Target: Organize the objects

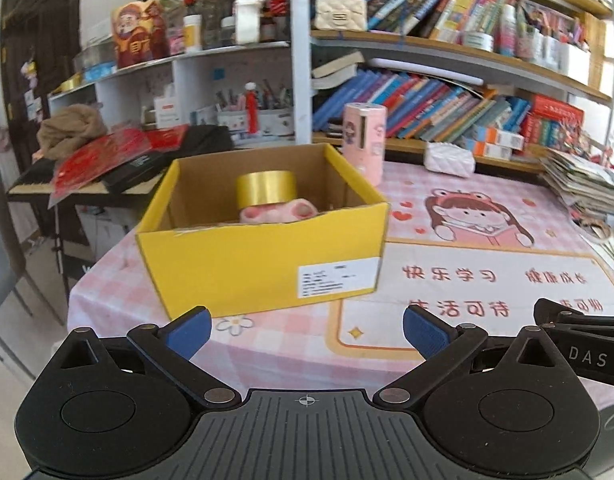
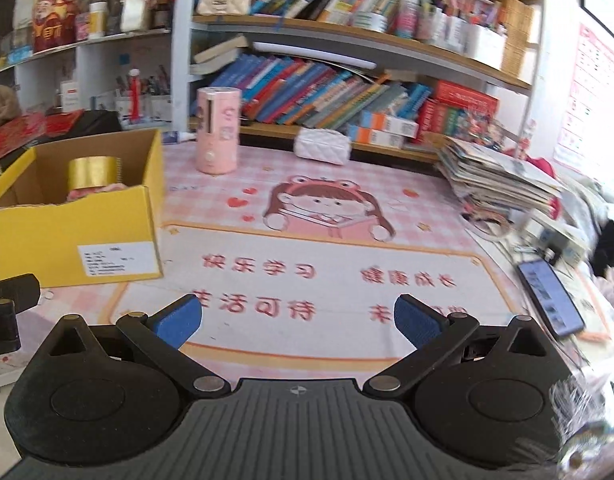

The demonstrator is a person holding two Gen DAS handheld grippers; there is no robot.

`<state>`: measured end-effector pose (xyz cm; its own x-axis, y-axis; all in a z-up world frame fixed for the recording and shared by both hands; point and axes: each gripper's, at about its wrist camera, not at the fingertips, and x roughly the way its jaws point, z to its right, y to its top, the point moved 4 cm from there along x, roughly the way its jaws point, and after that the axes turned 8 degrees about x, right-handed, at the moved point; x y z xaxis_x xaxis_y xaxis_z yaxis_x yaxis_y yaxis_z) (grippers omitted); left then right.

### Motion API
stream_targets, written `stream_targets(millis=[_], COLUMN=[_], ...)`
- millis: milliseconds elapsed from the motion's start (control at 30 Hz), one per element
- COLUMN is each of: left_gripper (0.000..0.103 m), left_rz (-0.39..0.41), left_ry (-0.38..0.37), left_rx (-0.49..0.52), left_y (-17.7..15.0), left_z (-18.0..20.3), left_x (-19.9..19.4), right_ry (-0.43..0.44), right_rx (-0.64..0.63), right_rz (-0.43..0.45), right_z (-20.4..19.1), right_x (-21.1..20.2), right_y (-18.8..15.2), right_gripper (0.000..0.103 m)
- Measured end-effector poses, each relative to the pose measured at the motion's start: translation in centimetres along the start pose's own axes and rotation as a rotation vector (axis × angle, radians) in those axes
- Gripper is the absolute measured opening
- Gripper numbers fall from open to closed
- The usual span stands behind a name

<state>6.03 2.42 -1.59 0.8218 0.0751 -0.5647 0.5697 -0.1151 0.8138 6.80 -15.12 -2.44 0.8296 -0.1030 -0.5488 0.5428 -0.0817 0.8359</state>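
Bookshelves crammed with leaning books back a tabletop [image 2: 387,196] covered in a pink checked cloth printed with a cartoon girl. On its left part stands an open yellow cardboard box [image 1: 263,256], and inside it a roll of gold tape [image 1: 266,188] rests on edge atop a pink plush toy [image 1: 281,211]; the rest of the box floor is hidden by the near wall.

Beyond the box, near the shelves, a pink cartoon-printed cylinder canister [image 2: 218,130] stands upright, its long axis vertical, with a white quilted pouch [image 2: 322,147] further right, apart from it.

Both tools hover low at the near edge, each with its blue-padded fingers spread wide and holding nothing. The left tool [image 1: 305,330] faces the box front. The right tool [image 2: 297,322] faces bare cloth, with the canister ahead and a little left of it, so the right hand looks better placed to fetch it.
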Motion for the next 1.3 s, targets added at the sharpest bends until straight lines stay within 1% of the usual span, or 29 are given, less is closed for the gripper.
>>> stream_targets(millis=[233,300,500,600,933,1100,1300], left_gripper=[0.103,0.103,0.103,0.103,0.103,0.103,0.103], left_rz=[0.002,0.006,-0.004,-0.004,-0.020,-0.032,-0.040], left_ry=[-0.014,-0.013,-0.023,-0.012,0.004,0.017,0.014], left_rx=[0.036,0.037,0.063,0.068,0.049,0.057,0.056], left_y=[0.4,0.6,0.6,0.7,0.8,0.7,0.6], left_z=[2.0,2.4,4.0,4.4,4.8,5.1,5.1], left_x=[0.1,0.1,0.1,0.1,0.1,0.1,-0.1], right_ry=[-0.076,-0.085,-0.084,-0.087,-0.096,-0.099,-0.102], right_rx=[0.047,0.054,0.046,0.043,0.046,0.052,0.058], right_rz=[-0.008,-0.014,-0.014,-0.016,-0.004,-0.017,-0.025], right_z=[1.9,2.2,2.4,2.5,3.1,3.3,3.4], right_x=[-0.4,-0.4,-0.3,-0.3,-0.4,-0.4,-0.4], right_y=[-0.3,-0.3,-0.5,-0.5,-0.2,-0.3,-0.5], right_gripper=[0.103,0.103,0.103,0.103,0.103,0.103,0.103])
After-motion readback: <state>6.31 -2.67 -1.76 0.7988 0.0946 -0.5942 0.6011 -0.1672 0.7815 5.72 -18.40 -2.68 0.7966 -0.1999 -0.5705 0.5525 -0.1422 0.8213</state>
